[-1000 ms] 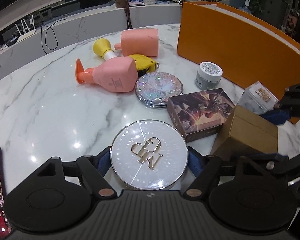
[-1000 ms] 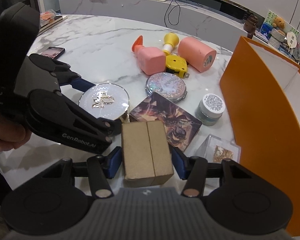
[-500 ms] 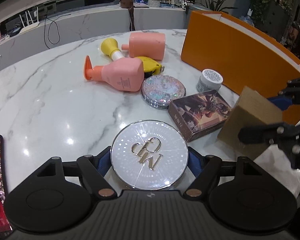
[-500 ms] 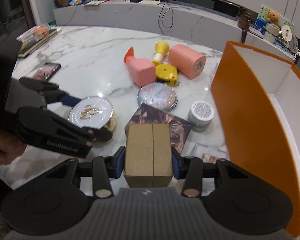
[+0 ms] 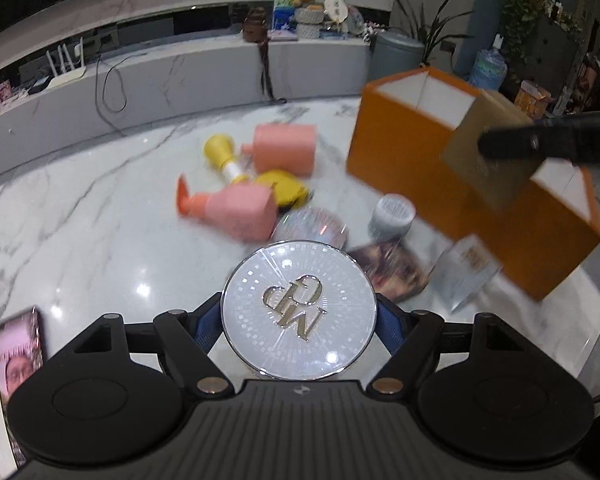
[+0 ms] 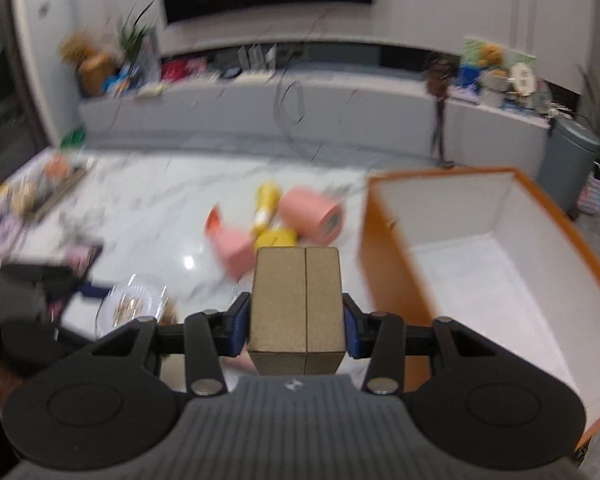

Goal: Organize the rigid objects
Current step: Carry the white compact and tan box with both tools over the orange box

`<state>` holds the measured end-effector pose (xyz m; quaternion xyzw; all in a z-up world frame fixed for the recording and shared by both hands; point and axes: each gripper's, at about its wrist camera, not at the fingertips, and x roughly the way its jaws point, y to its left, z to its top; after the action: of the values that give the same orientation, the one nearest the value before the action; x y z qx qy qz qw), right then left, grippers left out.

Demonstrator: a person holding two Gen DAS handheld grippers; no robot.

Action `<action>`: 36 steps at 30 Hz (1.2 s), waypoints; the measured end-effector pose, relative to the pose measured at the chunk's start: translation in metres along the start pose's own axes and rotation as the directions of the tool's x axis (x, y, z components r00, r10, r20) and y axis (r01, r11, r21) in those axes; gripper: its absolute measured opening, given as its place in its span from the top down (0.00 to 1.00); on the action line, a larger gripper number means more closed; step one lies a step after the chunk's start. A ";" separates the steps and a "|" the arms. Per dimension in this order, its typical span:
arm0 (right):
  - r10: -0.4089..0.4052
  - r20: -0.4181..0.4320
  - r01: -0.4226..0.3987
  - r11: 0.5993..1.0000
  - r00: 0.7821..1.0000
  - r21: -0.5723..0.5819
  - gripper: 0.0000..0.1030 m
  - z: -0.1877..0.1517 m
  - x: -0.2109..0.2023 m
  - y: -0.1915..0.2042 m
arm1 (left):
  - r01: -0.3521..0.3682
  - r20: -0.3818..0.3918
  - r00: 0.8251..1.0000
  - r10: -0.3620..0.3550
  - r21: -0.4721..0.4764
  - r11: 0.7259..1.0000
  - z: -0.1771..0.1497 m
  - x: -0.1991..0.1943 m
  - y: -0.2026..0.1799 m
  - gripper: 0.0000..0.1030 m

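My left gripper (image 5: 299,322) is shut on a round white compact (image 5: 299,310) with a gold logo and holds it above the marble table (image 5: 80,216). My right gripper (image 6: 297,322) is shut on a tan cardboard box (image 6: 298,304), lifted high beside the open orange box (image 6: 492,276), whose white inside shows nothing in it. In the left wrist view the tan box (image 5: 488,160) hangs in front of the orange box (image 5: 400,160), near its rim.
On the table lie two pink bottles (image 5: 236,210) (image 5: 286,148), a yellow item (image 5: 286,188), a glittery compact (image 5: 312,224), a small jar (image 5: 392,216), a dark printed box (image 5: 392,270) and a clear case (image 5: 466,270). A phone (image 5: 18,360) lies at the left.
Both grippers have risen from the table with their objects. The right gripper carried the tan box up and right to the orange box's rim. The views are motion-blurred.
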<state>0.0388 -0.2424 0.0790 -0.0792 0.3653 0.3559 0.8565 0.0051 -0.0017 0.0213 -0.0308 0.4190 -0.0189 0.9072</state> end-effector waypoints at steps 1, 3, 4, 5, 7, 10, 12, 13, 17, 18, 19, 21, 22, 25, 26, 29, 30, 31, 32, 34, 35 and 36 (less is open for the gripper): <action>-0.007 0.019 0.006 1.000 1.000 0.026 0.56 0.006 -0.004 -0.009 | 0.004 0.007 1.000 -0.004 0.014 1.000 0.009 -0.001 -0.006 0.15; -0.025 0.056 0.020 0.996 0.998 0.087 0.56 0.018 -0.013 -0.032 | 0.014 0.024 1.000 -0.015 0.050 0.999 0.030 -0.003 -0.019 0.15; -0.035 0.070 0.027 0.993 0.997 0.116 0.56 0.023 -0.017 -0.042 | 0.018 0.032 0.999 -0.021 0.069 0.997 0.040 -0.003 -0.026 0.15; -0.048 0.083 0.036 0.989 0.995 0.146 0.56 0.026 -0.021 -0.052 | 0.023 0.041 0.999 -0.026 0.087 0.996 0.051 -0.002 -0.033 0.15; -0.083 0.103 0.061 0.979 0.991 0.195 0.56 0.030 -0.026 -0.072 | 0.031 0.049 0.998 -0.037 0.114 0.993 0.070 0.003 -0.047 0.15; -0.113 0.094 0.088 0.967 0.989 0.241 0.56 0.029 -0.027 -0.096 | 0.042 0.051 0.998 -0.049 0.143 0.989 0.094 0.015 -0.066 0.15; -0.120 0.073 0.096 0.959 0.990 0.268 0.56 0.027 -0.021 -0.110 | 0.050 0.050 0.997 -0.060 0.170 0.984 0.107 0.023 -0.079 0.15; -0.124 0.065 0.101 0.954 0.990 0.283 0.56 0.025 -0.019 -0.118 | 0.056 0.049 0.997 -0.066 0.183 0.982 0.113 0.027 -0.085 0.15; -0.155 0.029 0.137 0.934 0.987 0.330 0.56 0.020 -0.007 -0.142 | 0.075 0.040 0.995 -0.086 0.224 0.972 0.134 0.045 -0.108 0.15; -0.163 0.020 0.147 0.929 0.986 0.339 0.56 0.019 -0.003 -0.146 | 0.081 0.037 0.995 -0.092 0.233 0.969 0.137 0.049 -0.113 0.15; -0.168 0.013 0.153 0.925 0.986 0.347 0.56 0.018 -0.001 -0.150 | 0.087 0.031 0.995 -0.097 0.242 0.966 0.140 0.053 -0.117 0.15; -0.172 0.008 0.158 0.918 0.985 0.364 0.56 0.017 0.005 -0.157 | 0.091 0.022 0.995 -0.100 0.266 0.960 0.145 0.060 -0.126 0.15; -0.173 0.007 0.158 0.915 0.985 0.371 0.56 0.016 0.006 -0.161 | 0.088 0.020 0.995 -0.098 0.284 0.955 0.148 0.064 -0.130 0.15; -0.172 0.005 0.156 0.907 0.985 0.391 0.56 0.013 0.011 -0.170 | 0.083 0.005 0.996 -0.090 0.322 0.943 0.154 0.077 -0.139 0.15; -0.170 0.004 0.154 0.904 0.985 0.398 0.56 0.013 0.013 -0.173 | 0.084 -0.004 0.996 -0.088 0.331 0.940 0.156 0.083 -0.141 0.15; -0.167 -0.002 0.153 0.899 0.986 0.411 0.56 0.014 0.019 -0.179 | 0.075 -0.026 0.997 -0.070 0.357 0.931 0.158 0.098 -0.147 0.15; -0.166 -0.003 0.152 0.896 0.986 0.417 0.56 0.014 0.022 -0.182 | 0.072 -0.032 0.997 -0.065 0.362 0.929 0.159 0.101 -0.149 0.15; -0.165 -0.004 0.151 0.893 0.986 0.424 0.56 0.014 0.024 -0.185 | 0.069 -0.039 0.997 -0.059 0.365 0.928 0.160 0.105 -0.149 0.15; -0.164 -0.005 0.150 0.890 0.986 0.431 0.56 0.014 0.026 -0.187 | 0.067 -0.045 0.998 -0.054 0.366 0.928 0.160 0.109 -0.149 0.15; -0.161 -0.008 0.148 0.884 0.987 0.444 0.56 0.014 0.031 -0.191 | 0.061 -0.055 0.998 -0.044 0.369 0.928 0.163 0.118 -0.149 0.15; -0.160 -0.008 0.147 0.882 0.987 0.448 0.56 0.015 0.033 -0.193 | 0.059 -0.060 0.997 -0.040 0.371 0.927 0.164 0.122 -0.149 0.15; -0.158 -0.008 0.145 0.880 0.987 0.452 0.56 0.016 0.036 -0.194 | 0.058 -0.063 0.997 -0.037 0.374 0.926 0.164 0.124 -0.148 0.15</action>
<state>0.1942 -0.3584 0.0418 0.0983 0.4181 0.1946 0.8819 0.2091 -0.1506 0.0440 0.1336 0.4317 -0.1216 0.8837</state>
